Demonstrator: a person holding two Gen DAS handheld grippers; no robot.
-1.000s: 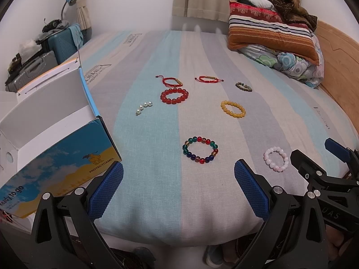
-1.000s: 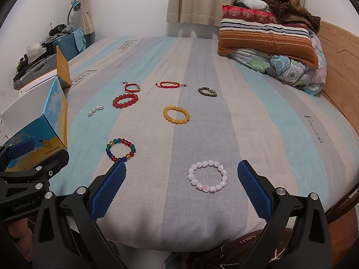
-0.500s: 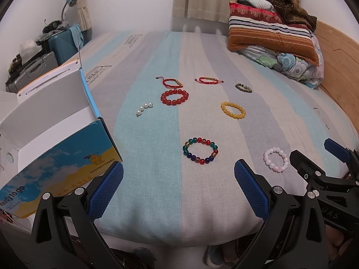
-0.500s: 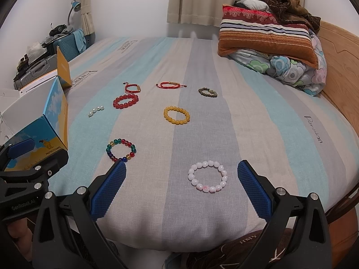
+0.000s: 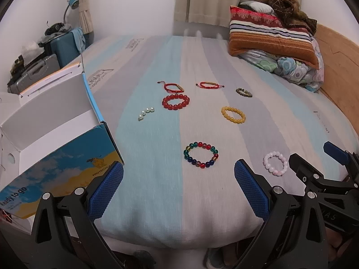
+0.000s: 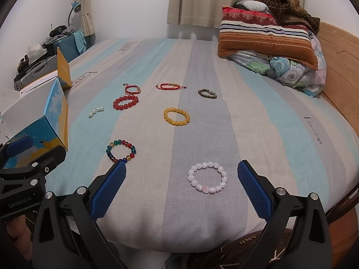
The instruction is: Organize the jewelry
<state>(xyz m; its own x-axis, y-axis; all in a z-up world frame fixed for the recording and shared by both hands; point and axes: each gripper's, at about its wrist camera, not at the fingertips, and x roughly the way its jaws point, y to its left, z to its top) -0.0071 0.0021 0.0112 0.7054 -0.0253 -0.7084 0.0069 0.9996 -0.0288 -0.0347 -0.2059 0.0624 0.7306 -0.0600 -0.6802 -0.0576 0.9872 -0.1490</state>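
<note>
Eight pieces of jewelry lie spread on the striped bed sheet (image 6: 258,116), none touching another. Nearest the foot of the bed sit two beaded rings: one pale pink bead bracelet (image 6: 207,177) (image 5: 275,163), framed between the right tongs' fingers, and one multicoloured glass bead bracelet (image 5: 200,155) (image 6: 121,151) to its left, framed between the left tongs' fingers. Farther up the bed comes one yellow bead bracelet (image 6: 176,116) (image 5: 233,114), then one bright red bead bracelet (image 5: 176,102) (image 6: 125,102) off to the left. Behind those, two red cord bracelets: one (image 5: 171,87) just beyond the red beads, the other (image 5: 209,85) to its right. One small dark olive bead bracelet (image 6: 207,93) (image 5: 244,92) sits at the right end of that back row. And one short string of white pearl beads (image 5: 145,113) (image 6: 96,112) lies alone on the left, nearest the box.

One open white cardboard box with blue and yellow printed sides (image 5: 56,134) (image 6: 44,121) stands at the bed's left edge, lid flaps up.

Left tongs (image 5: 178,188): blue pads spread wide, released, holding nothing, hovering at the foot of the bed. Right tongs (image 6: 180,187): the same, spread wide and empty, with the pink bracelet lying on the sheet in the gap.

At the head of the bed, one striped pillow (image 6: 264,38) rests on a floral quilt (image 6: 291,71), with a brown blanket (image 6: 285,0) heaped on top.
</note>
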